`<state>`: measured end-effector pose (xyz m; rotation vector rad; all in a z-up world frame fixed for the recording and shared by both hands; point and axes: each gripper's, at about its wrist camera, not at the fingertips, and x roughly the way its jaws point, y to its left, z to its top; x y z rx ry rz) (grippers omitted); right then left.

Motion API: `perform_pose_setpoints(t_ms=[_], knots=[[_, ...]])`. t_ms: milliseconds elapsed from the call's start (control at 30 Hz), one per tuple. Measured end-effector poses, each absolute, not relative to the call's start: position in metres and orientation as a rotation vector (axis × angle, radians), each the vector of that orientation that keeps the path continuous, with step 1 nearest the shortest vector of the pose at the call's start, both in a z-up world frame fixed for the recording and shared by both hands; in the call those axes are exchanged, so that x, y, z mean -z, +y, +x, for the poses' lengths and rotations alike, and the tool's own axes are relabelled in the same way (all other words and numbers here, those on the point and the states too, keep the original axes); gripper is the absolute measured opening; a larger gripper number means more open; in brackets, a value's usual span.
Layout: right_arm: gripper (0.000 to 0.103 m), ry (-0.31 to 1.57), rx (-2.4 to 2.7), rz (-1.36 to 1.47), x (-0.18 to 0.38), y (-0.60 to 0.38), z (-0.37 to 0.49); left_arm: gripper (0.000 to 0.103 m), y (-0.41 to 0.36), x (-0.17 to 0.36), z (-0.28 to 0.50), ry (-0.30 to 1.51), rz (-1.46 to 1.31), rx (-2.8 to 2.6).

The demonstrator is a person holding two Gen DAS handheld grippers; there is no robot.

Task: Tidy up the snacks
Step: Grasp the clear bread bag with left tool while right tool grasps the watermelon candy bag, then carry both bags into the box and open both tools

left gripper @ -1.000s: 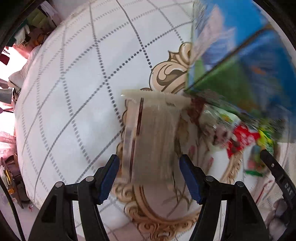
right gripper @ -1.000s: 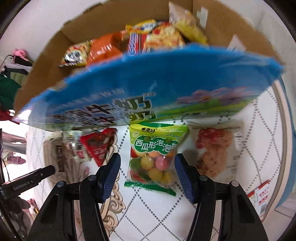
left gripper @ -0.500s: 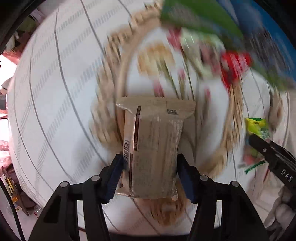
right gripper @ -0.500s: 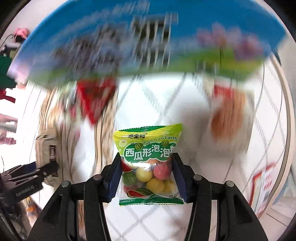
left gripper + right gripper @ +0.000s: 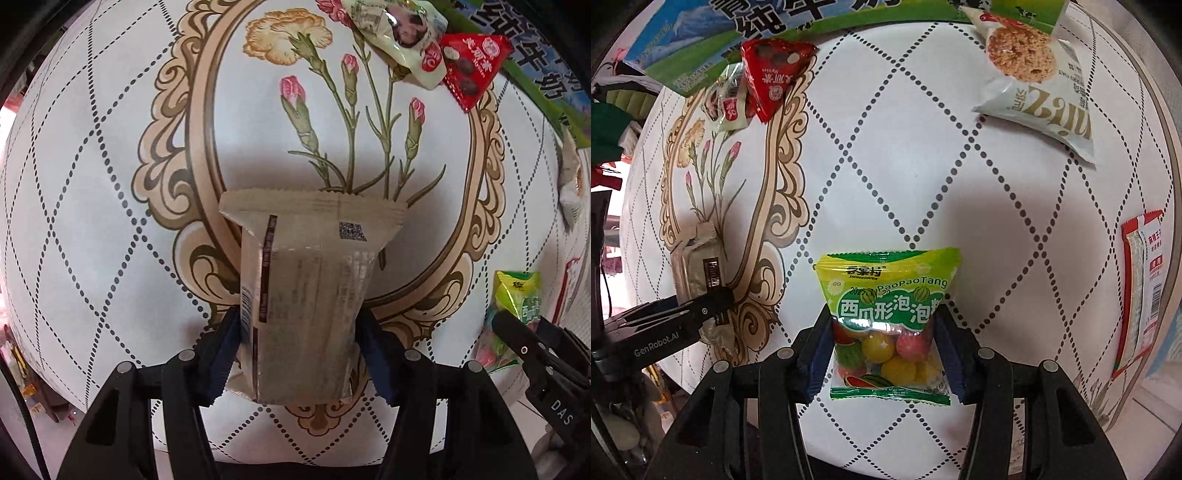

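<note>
Above patterned tablecloth (image 5: 923, 166), left tongs (image 5: 299, 350) clamp beige packet (image 5: 306, 288), right tongs (image 5: 884, 350) clamp gum bag (image 5: 886, 317).

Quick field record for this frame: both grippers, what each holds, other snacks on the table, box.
left gripper: shut on beige snack packet, sides pinched
right gripper: shut on green candy bag, sides pinched
table: white cloth with dotted diamonds and a flower print
loose snacks: red triangular packet; white cookie packet; red-edged packet at right edge; pale wrapper beside the red one
box: blue and green carton at far edge; contents not visible
</note>
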<state>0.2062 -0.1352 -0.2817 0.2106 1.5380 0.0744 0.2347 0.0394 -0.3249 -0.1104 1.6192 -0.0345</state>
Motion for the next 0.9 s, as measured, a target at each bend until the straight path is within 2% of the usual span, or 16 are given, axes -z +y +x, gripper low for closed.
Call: perform_pose_setpoints(t_ms=[267,600,733,900], knots=[[0.055,1.542,-0.083,0.200,0.290,-0.122,0.207,0.060,0.020,0.332,0.244,1.616,-0.093,0.025],[0.055,1.527,-0.099,0.184,0.303,-0.133,0.204,0.058,0.024,0.313,0.234,1.589,-0.072,0.015],[0.054,1.501,-0.114,0.191,0.289,-0.136,0.198,0.058,0.015,0.292,0.230,1.563,-0.090,0.056],[0.054,1.419,-0.156,0.278,0.242,-0.154,0.201,0.058,-0.012,0.227,0.240,1.484,-0.163,0.197]])
